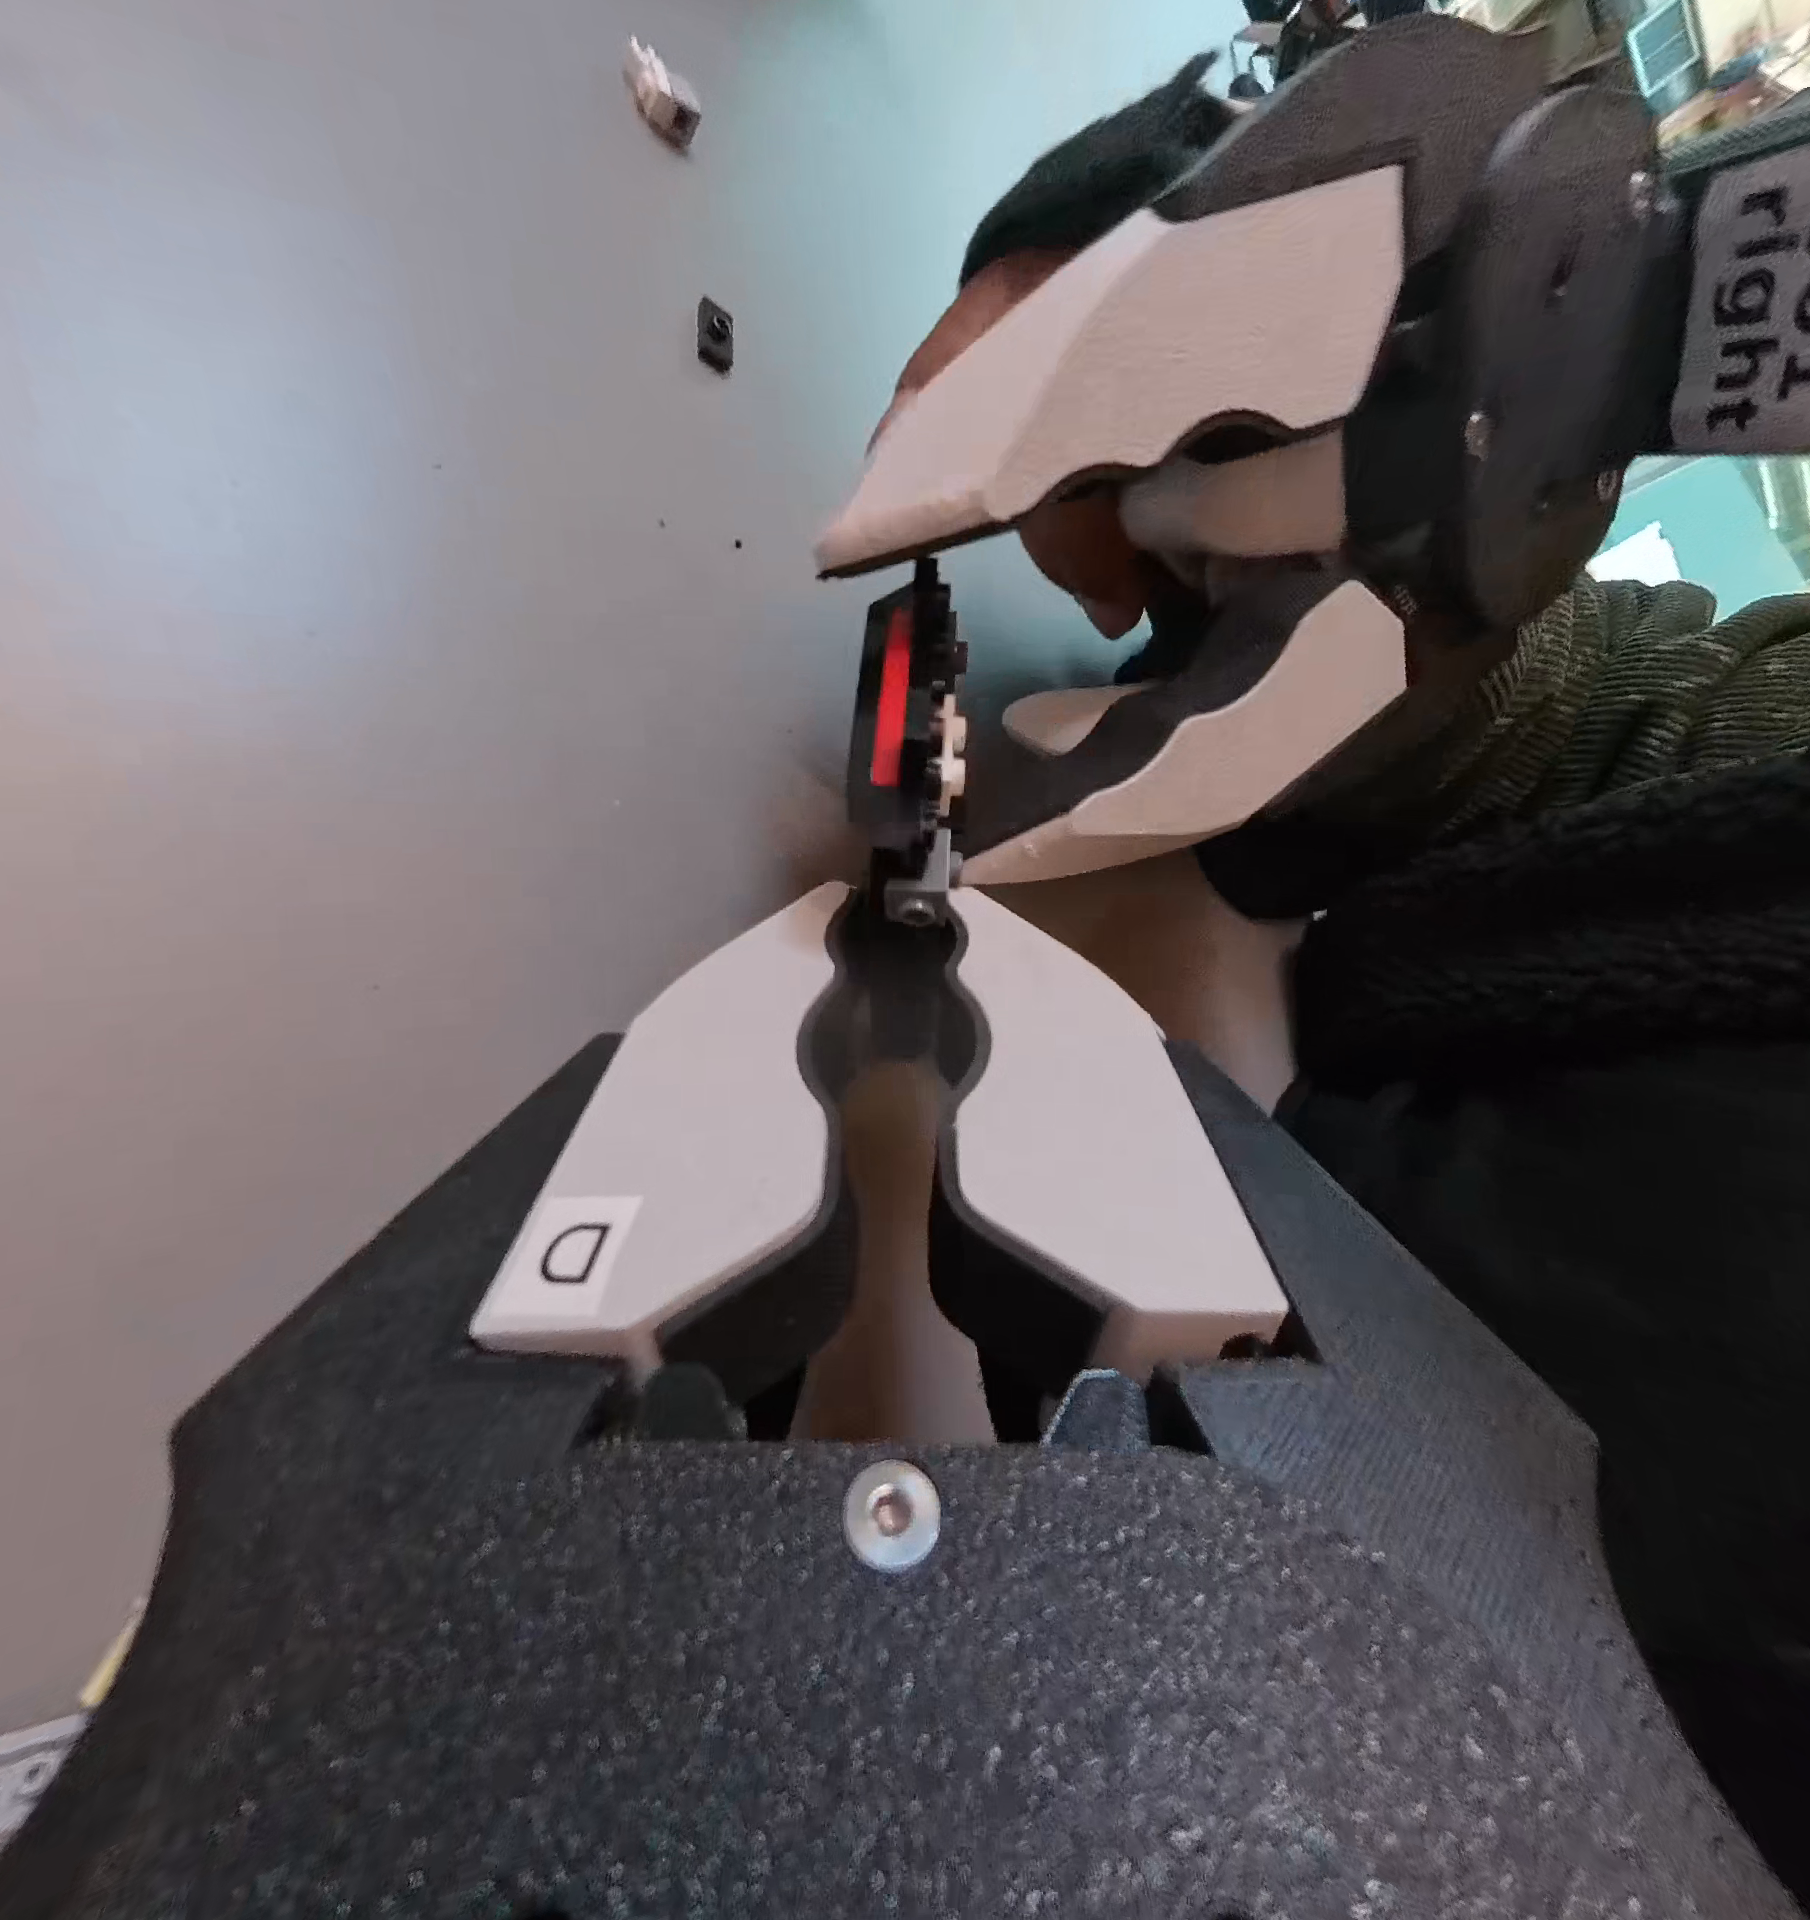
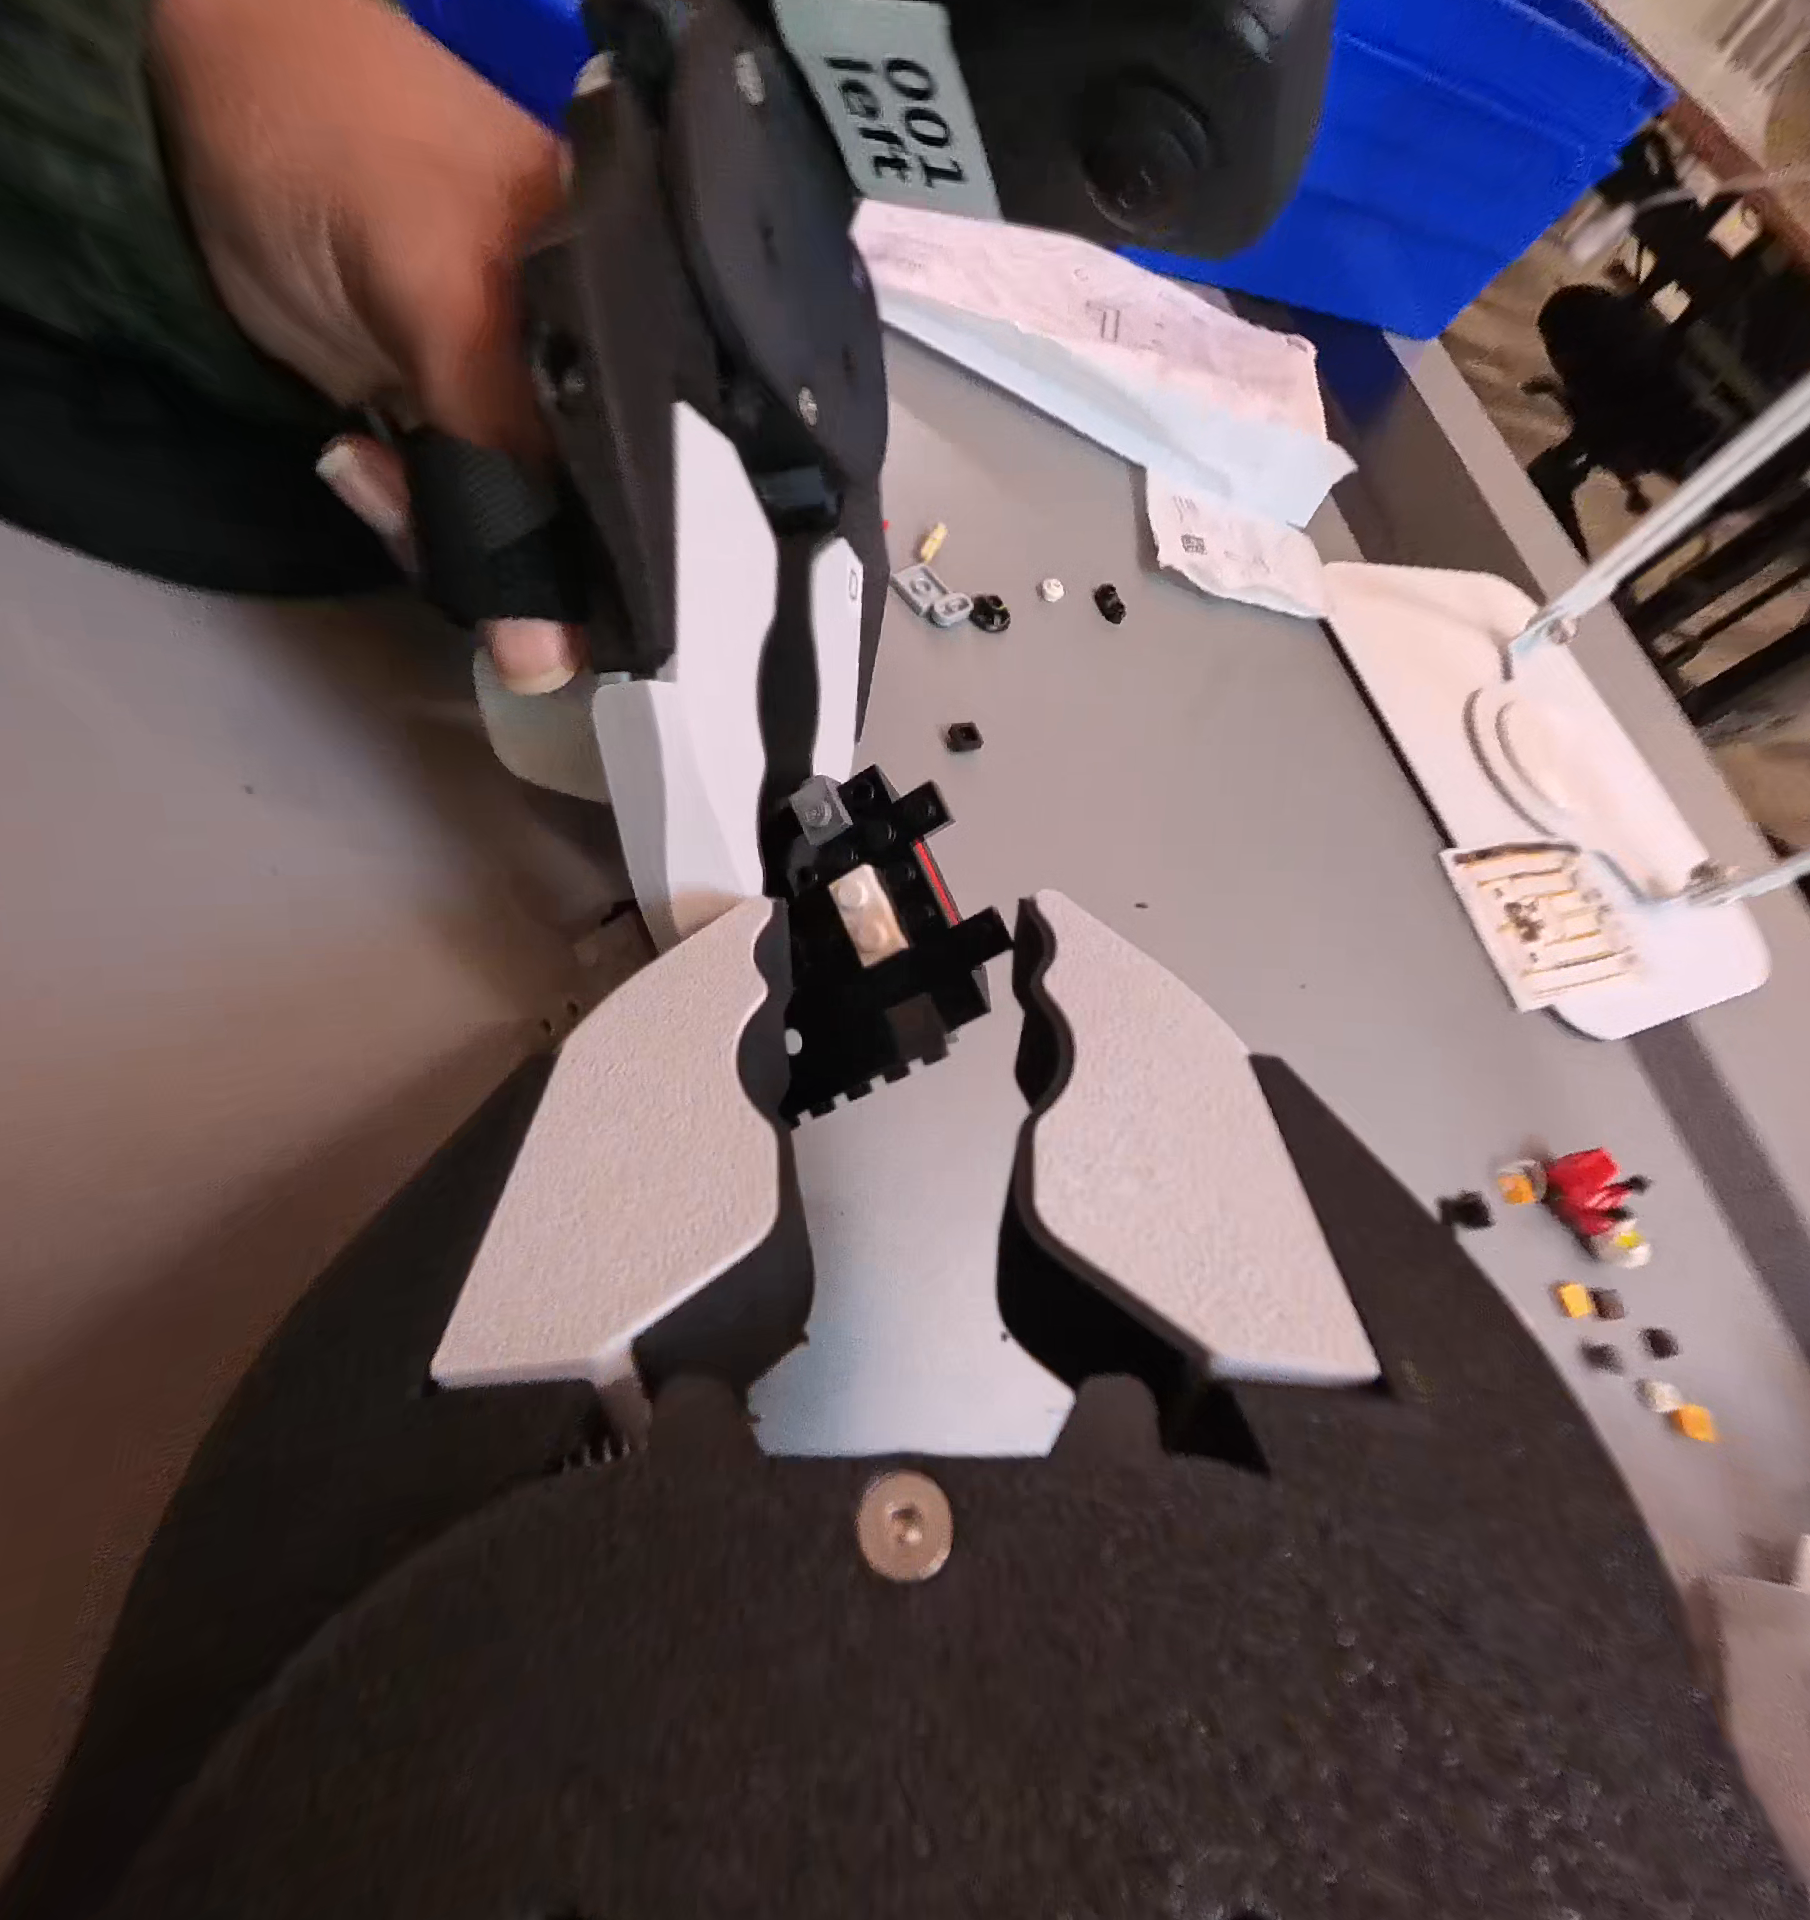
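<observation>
A black brick assembly with a red stripe is held up in the air between both grippers. My left gripper is shut on its near end, beside a small grey brick fixed there. In the right wrist view the left gripper comes down from above onto the assembly, which carries the grey brick and a pale plate. My right gripper is open and straddles the assembly. Its left finger lies against it and a thin gap shows at the right finger. The right gripper also shows in the left wrist view.
The grey table holds loose small pieces, a red minifigure with bits around it, a white tray, papers and a blue bin. A person's hand grips the left gripper. Two small pieces lie on the table. Less than 4 cm separates the two grippers' tips.
</observation>
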Tool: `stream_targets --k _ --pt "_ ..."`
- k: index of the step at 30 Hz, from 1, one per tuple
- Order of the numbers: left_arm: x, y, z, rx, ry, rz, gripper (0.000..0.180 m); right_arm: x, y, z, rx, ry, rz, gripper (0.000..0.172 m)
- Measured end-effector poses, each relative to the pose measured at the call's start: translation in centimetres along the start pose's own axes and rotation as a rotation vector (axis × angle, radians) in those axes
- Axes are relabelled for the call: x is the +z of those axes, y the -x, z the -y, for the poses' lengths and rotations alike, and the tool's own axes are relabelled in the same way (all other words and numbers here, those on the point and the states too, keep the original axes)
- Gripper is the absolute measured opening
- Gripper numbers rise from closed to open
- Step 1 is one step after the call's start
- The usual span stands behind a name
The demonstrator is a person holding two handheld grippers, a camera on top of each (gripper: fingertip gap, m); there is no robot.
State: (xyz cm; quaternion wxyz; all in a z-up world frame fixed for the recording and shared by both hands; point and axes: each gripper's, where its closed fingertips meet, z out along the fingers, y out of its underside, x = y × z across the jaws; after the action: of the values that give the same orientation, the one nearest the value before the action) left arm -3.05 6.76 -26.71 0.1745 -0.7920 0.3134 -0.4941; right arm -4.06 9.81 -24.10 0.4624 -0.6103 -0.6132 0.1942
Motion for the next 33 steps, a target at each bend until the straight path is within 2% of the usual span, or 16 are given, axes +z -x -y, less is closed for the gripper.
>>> stream_targets --k 3,4,6,9,13,20,24,28,33 --pt "0.0 -0.4 -0.2 -0.043 0.016 -0.041 0.011 -0.2 0.2 0.4 -0.125 0.006 -0.009 0.036" --pt "0.0 -0.3 -0.4 -0.051 0.034 -0.042 0.011 -0.4 0.2 0.6 -0.159 0.004 -0.014 0.027" --pt "0.1 -0.3 -0.7 -0.069 0.048 -0.060 0.010 -0.8 0.1 1.1 -0.219 -0.006 -0.023 0.024" --pt "0.2 -0.7 -0.8 -0.056 0.061 -0.074 0.010 -0.5 0.9 0.1 -0.233 0.062 0.080 0.021" --pt "0.3 -0.5 -1.1 -0.052 0.076 -0.063 0.011 0.0 1.4 -0.2 -0.271 0.070 0.135 0.016" --pt "0.4 -0.4 -1.9 0.043 0.137 -0.029 0.014 0.3 1.9 -0.8 -0.205 0.038 0.219 0.015" --pt "0.4 -0.1 -2.0 0.064 0.150 -0.013 0.015 0.6 2.1 -1.0 -0.171 -0.023 0.215 0.010" --pt "0.4 0.4 -1.8 0.051 0.142 -0.005 0.016 0.9 1.7 -1.2 -0.073 -0.075 0.209 0.006" --pt "0.5 0.5 -1.7 0.036 0.134 -0.011 0.016 0.9 1.6 -1.4 -0.038 -0.088 0.202 0.006"
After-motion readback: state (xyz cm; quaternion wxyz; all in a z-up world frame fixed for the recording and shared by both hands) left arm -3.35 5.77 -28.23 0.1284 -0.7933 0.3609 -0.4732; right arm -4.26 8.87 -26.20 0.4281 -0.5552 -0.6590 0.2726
